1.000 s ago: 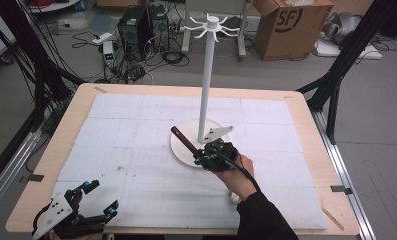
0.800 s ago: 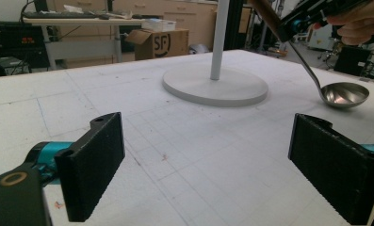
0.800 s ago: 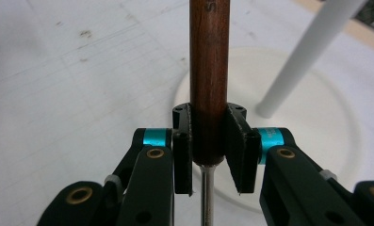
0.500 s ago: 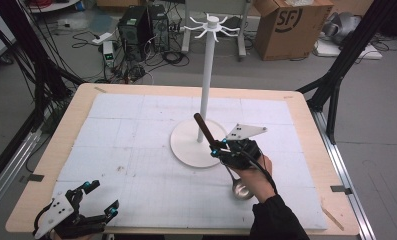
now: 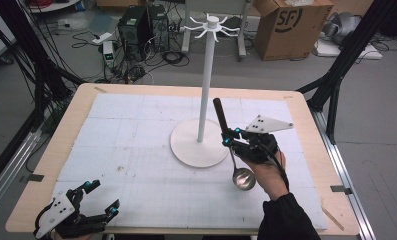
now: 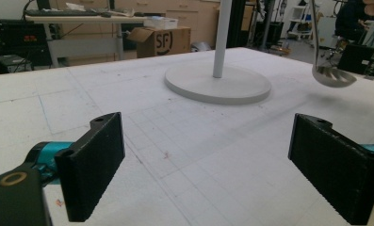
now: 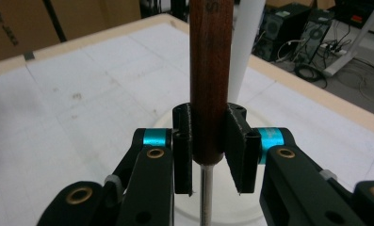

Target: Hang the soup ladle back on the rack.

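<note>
A ladle with a dark wooden handle [image 5: 219,114] and a steel bowl [image 5: 243,178] is held nearly upright, bowl down, just right of the white stand's round base [image 5: 186,150]. My right gripper [image 5: 229,140] is shut on the lower end of the wooden handle [image 7: 212,80], with the thin steel shaft [image 7: 204,195] running down below the jaws. The ladle's bowl [image 6: 334,76] hangs above the mat at the right. The stand's pole [image 5: 206,80] rises to a crown of hooks [image 5: 211,25]. My left gripper [image 5: 95,200] rests open at the table's front left corner, pads [image 6: 93,165] wide apart, nothing between them.
A white gridded mat [image 5: 136,150] covers the wooden table [image 5: 61,130]. Beyond the far edge stand computer gear and cables [image 5: 136,35] and a cardboard box [image 5: 291,25]. Black frame legs [image 5: 336,75] rise at the right.
My right gripper has carried the ladle to the right of the stand's base and swung it from slanted to nearly upright, bowl hanging down. The left gripper has stayed put.
</note>
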Demonstrator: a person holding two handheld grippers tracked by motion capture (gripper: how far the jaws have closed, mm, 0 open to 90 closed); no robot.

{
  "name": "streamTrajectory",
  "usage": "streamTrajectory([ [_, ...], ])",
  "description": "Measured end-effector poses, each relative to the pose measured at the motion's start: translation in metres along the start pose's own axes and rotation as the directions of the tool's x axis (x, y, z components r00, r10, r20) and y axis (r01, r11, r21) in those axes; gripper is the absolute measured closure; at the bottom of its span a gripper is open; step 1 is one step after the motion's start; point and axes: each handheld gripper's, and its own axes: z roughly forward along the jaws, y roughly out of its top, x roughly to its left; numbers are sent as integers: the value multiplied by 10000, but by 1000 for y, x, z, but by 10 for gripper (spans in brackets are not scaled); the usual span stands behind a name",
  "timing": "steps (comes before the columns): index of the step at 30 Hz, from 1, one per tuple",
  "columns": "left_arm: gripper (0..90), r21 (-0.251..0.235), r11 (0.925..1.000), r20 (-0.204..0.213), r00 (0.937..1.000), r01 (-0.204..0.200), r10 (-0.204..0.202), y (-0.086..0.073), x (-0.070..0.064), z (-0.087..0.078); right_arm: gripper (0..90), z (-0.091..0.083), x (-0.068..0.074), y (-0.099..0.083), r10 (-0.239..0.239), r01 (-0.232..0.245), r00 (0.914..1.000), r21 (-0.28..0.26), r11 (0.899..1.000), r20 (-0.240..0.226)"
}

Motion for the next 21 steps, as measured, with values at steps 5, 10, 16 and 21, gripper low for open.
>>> streamTrajectory([
  [5,118,36,10000,14,10000,-16,16,0,0,0,745,-12,-6,20,45,-45,10000,-401,9992,11],
  [10,118,26,10000,7,10000,-16,16,0,-1,1,745,-21,-12,34,176,-176,9998,-760,9970,-6],
  [16,119,44,10000,32,10000,-4,4,0,0,2,744,-27,-17,49,236,-236,9997,-999,9947,-8],
  [21,119,32,10000,43,10000,4,-4,0,-1,2,744,-32,-28,63,529,-547,9985,-1379,9889,-168],
])
